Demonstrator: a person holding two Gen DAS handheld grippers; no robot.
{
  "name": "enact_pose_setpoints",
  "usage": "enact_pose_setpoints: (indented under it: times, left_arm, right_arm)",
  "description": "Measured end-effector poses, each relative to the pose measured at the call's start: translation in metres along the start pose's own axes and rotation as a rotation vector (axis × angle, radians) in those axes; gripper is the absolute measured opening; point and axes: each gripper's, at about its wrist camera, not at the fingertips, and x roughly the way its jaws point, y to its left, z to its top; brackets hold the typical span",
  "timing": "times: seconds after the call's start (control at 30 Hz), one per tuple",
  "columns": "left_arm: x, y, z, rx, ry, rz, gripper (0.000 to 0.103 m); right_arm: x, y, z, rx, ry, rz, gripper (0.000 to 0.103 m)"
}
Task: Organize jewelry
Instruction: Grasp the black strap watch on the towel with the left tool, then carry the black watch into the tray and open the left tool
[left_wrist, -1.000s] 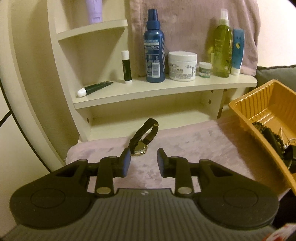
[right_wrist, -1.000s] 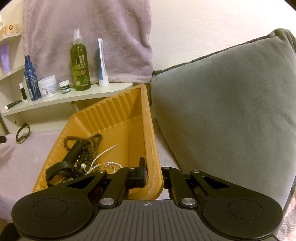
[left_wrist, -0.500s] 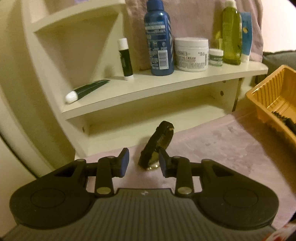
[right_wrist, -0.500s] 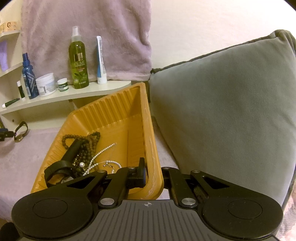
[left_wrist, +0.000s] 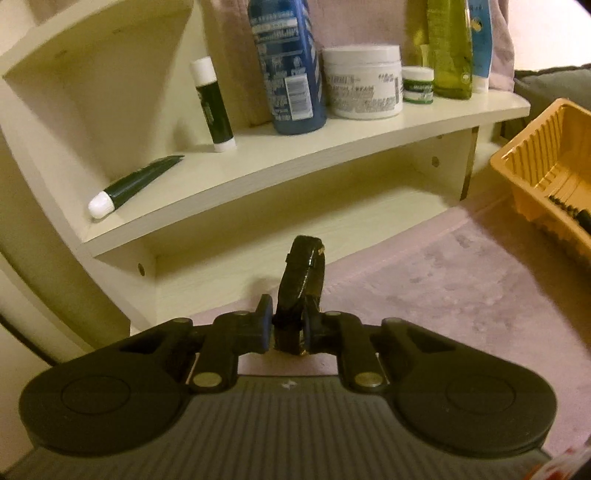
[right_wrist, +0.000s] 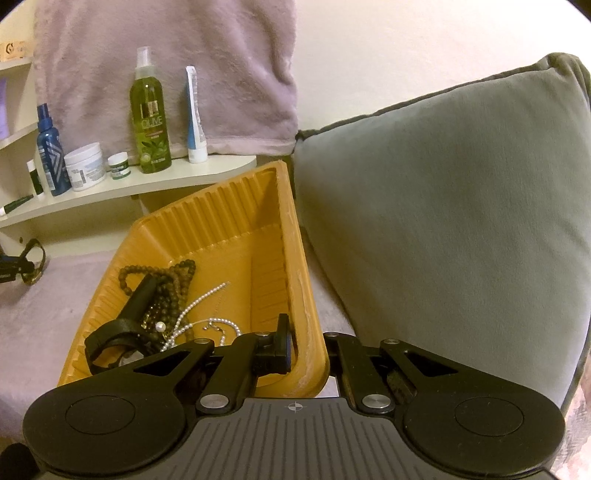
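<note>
Slipping was risked: watch (left_wrist: 301, 291) clamped edge-on between left gripper (left_wrist: 287, 328) fingers just closed; right gripper (right_wrist: 306, 349) clenched on tray (right_wrist: 236, 218) rim.

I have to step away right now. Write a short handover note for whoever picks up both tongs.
Left tongs: jaws have just been closing, now gripping the black-strapped wristwatch on the mauve plush cover.
Right tongs: shut on the near rim of the ribbed orange plastic tray, steadying it.
Done: dark bead strand, pearl chain and black strap piece lie in the tray.
Left: lift the watch and probably put it in the tray.
</note>
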Motion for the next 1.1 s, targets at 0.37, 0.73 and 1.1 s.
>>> enact_pose_setpoints:
  times: [0.37,0.73,1.1]
  left_arm:
    - [-0.067,-0.046,0.030,-0.033,-0.069,-0.097,0.014]
    - [-0.102,-0.146,0.076,0.028,-0.141,-0.281,0.014]
    - [-0.072,-0.224,0.071,0.081,-0.046,-0.365,0.017]
  right_arm:
    - [0.002,-0.010,-0.006,0.036,-0.016,0.030,0.005]
    - [0.017,-0.029,-0.013,0.127,-0.031,0.108,0.005]
    - [0.034,-0.049,-0.023,0.185,-0.012,0.177,0.006]
